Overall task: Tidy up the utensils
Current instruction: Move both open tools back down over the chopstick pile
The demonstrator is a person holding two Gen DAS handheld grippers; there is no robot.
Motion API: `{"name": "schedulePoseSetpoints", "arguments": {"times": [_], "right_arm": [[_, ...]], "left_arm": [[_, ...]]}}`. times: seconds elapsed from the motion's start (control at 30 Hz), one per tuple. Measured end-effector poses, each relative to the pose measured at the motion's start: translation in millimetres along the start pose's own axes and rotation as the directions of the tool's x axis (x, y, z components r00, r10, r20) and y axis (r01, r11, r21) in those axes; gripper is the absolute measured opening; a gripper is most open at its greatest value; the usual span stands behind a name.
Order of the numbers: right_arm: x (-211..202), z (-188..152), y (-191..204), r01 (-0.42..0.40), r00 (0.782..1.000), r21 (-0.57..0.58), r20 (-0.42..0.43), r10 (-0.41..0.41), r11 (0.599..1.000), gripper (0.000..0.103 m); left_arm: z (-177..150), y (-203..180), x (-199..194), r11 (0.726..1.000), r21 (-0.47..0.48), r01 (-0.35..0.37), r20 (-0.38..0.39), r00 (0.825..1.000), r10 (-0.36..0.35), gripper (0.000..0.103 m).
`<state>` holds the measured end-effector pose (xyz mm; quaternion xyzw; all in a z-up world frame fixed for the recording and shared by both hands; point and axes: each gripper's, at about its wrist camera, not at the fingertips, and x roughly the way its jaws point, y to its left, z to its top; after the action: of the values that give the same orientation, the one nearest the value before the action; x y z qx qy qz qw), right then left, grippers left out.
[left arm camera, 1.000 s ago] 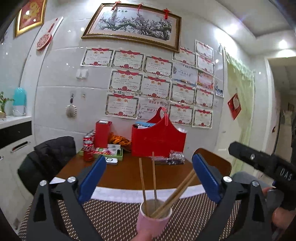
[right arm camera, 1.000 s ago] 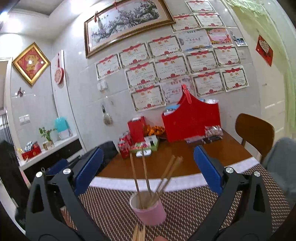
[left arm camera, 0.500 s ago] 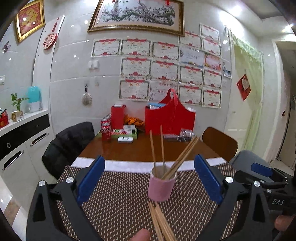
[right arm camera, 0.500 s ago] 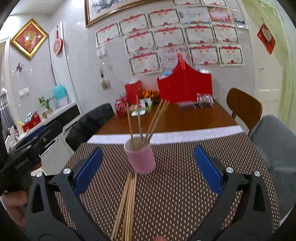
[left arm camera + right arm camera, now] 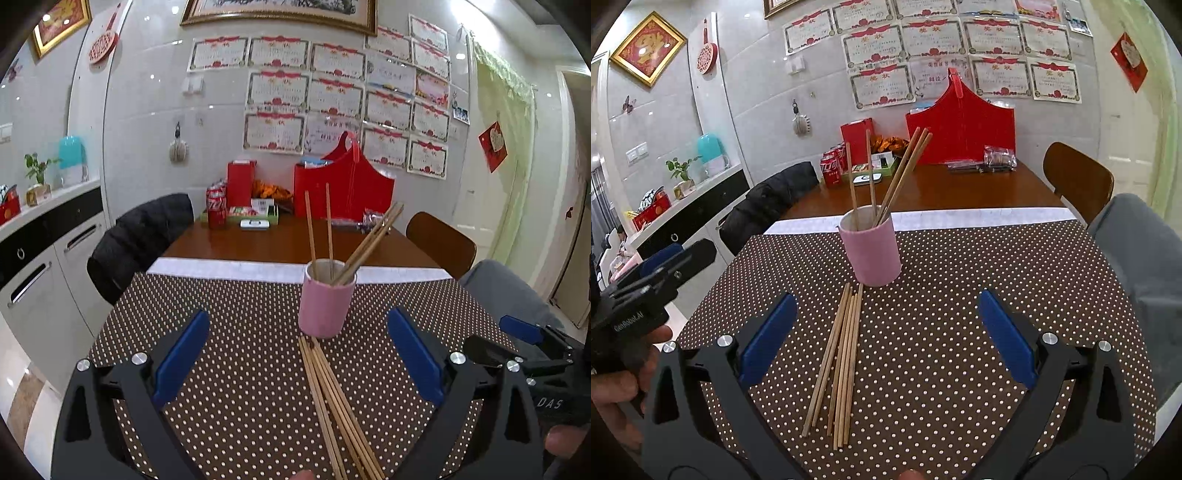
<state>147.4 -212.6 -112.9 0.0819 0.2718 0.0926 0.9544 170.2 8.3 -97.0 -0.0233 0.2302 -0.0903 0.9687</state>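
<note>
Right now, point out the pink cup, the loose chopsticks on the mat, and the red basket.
pink cup (image 5: 873, 254), right wrist view, front wall.
loose chopsticks (image 5: 842, 354), right wrist view, mid-bundle.
red basket (image 5: 964, 129), right wrist view, front panel.

the loose chopsticks (image 5: 839, 363) look like pale, matt bare wood, as do those standing in the pink cup (image 5: 872, 251), whose wall is smooth with a dull sheen. the dotted brown mat (image 5: 960, 295) looks like matt woven cloth. beyond it the table (image 5: 942, 188) is glossy varnished wood. each claw (image 5: 297, 363) (image 5: 886, 338) is matt black plastic with smooth blue pads and shiny metal screws.
</note>
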Motion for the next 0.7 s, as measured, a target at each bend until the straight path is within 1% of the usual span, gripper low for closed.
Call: {"name": "schedulePoseSetpoints", "arguments": {"times": [0.3, 0.4, 0.53, 0.7], "right_arm": [[3, -1, 4, 0.002, 1.0, -0.021, -0.017, -0.002, 1.0, 0.097], [9, -4, 2, 0.007, 0.999, -0.024, -0.037, -0.008, 1.0, 0.097], [19, -11, -3, 0.015, 0.997, -0.02, -0.072, -0.016, 1.0, 0.097], [29, -19, -11, 0.022, 0.994, -0.011, -0.108, -0.023, 1.0, 0.097]], "left_arm": [[-9, 4, 9, 1.0, -0.003, -0.021, -0.045, 0.999, 0.021, 0.095], [-16, 6, 20, 1.0, 0.0, -0.026, -0.089, 0.996, 0.026, 0.095], [-34, 10, 38, 1.0, -0.007, -0.02, -0.166, 0.986, 0.018, 0.095], [-58, 12, 63, 1.0, 0.003, -0.018, -0.254, 0.967, 0.018, 0.095]]}}
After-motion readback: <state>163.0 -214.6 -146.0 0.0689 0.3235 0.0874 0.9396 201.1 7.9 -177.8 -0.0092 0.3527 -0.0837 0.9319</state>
